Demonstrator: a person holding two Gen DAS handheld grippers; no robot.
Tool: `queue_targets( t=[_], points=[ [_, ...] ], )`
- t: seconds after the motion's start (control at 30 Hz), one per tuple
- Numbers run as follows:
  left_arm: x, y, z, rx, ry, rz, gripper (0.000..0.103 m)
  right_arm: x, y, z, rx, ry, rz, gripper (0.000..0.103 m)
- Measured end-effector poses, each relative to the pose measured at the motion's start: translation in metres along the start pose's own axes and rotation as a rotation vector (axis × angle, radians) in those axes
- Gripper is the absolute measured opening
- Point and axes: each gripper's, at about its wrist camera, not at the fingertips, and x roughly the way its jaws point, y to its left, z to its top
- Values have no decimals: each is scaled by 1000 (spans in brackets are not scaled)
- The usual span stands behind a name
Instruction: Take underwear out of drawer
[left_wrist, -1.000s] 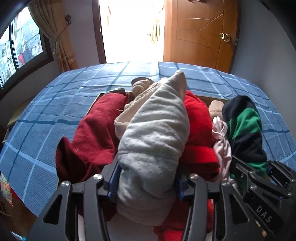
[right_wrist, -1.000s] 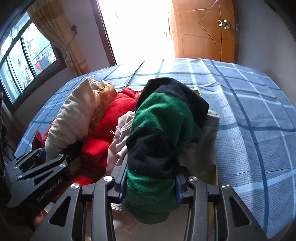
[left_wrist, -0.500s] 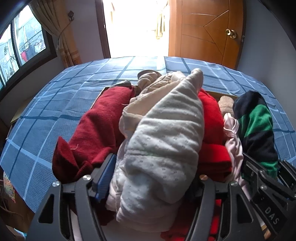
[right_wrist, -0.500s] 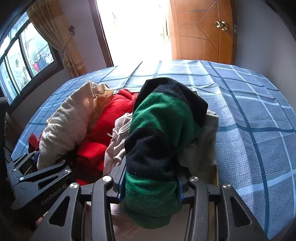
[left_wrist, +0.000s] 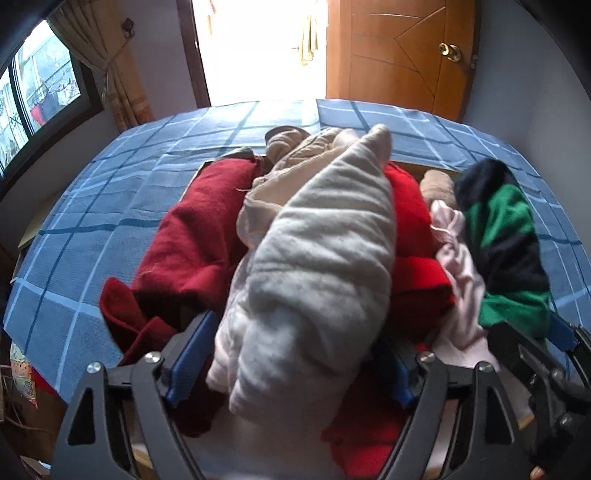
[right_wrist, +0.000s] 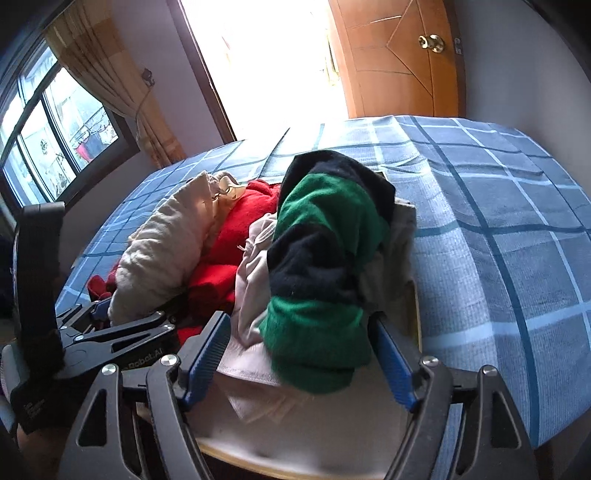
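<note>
Left wrist view alone shows the dark red garment (left_wrist: 199, 236) at the pile's left; the left gripper (left_wrist: 291, 369), jaws just spread, straddles a cream padded bundle (left_wrist: 317, 258). Right wrist view shows the drawer's pale floor (right_wrist: 314, 435) and the right gripper (right_wrist: 299, 365), also just opened, around loose green-and-black underwear (right_wrist: 321, 258), perhaps knitted.
</note>
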Motion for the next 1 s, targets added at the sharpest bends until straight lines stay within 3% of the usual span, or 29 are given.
queue_targets(
  t=[0.1, 0.4, 0.7, 1.0],
  points=[
    [-14, -2, -3, 16, -34, -19, 101, -11, -3, -2, 30, -23, 30, 79],
    [-33, -13, -13, 82, -95, 12, 101, -32, 1, -6, 44, -100, 22, 79],
    [-57, 4, -41, 40, -222, -10, 102, -55, 8, -40, 21, -249, 32, 80],
    [-67, 18, -66, 4, -254, -25, 102, -66, 10, -64, 45, -338, 60, 81]
  ],
)
